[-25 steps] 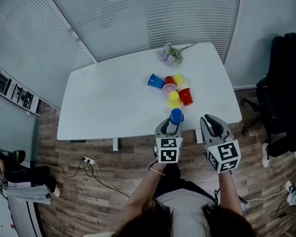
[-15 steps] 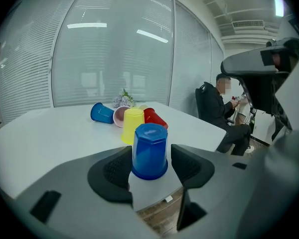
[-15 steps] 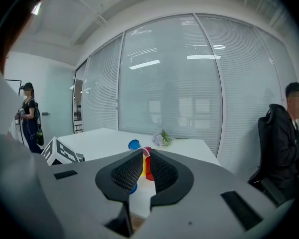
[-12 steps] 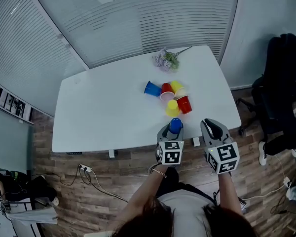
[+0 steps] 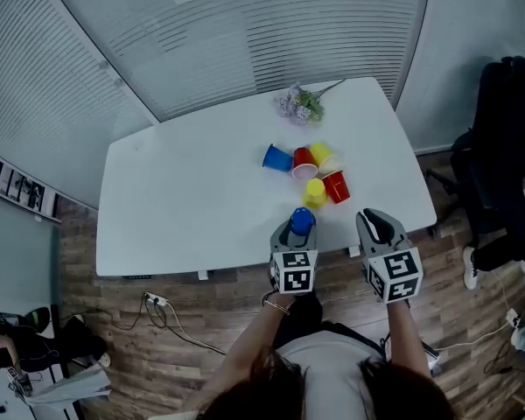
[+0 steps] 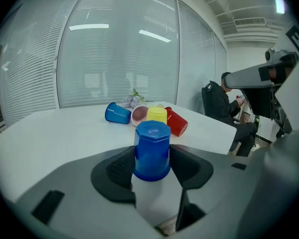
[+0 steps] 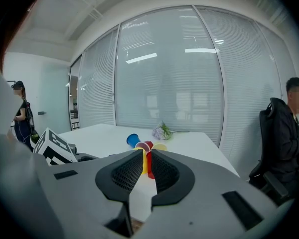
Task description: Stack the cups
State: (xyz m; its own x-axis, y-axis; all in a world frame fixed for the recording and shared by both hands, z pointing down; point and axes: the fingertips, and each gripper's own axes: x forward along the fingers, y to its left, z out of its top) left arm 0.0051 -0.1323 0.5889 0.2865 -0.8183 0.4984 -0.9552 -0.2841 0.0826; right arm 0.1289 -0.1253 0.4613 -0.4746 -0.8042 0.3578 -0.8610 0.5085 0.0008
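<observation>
Left gripper (image 6: pixel 153 157), jaws lately closing, tight on one blue cup (image 6: pixel 152 146); right gripper (image 7: pixel 146 159) together; five cups (image 5: pixel 313 192) beyond.

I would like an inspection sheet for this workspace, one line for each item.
Surface: white table, mostly bare.
Job's things: blue cup upside down between the left jaws; clustered beyond: yellow cup upside down, red cup and second blue cup on their sides.
Clutter: flower sprig at the far edge.
Grippers: left gripper has just been closing, pads on the blue cup; right gripper nearly shut, empty.
Cables: cables on the floor below the table.
Surroundings: window blinds, wooden floor, seated person.
</observation>
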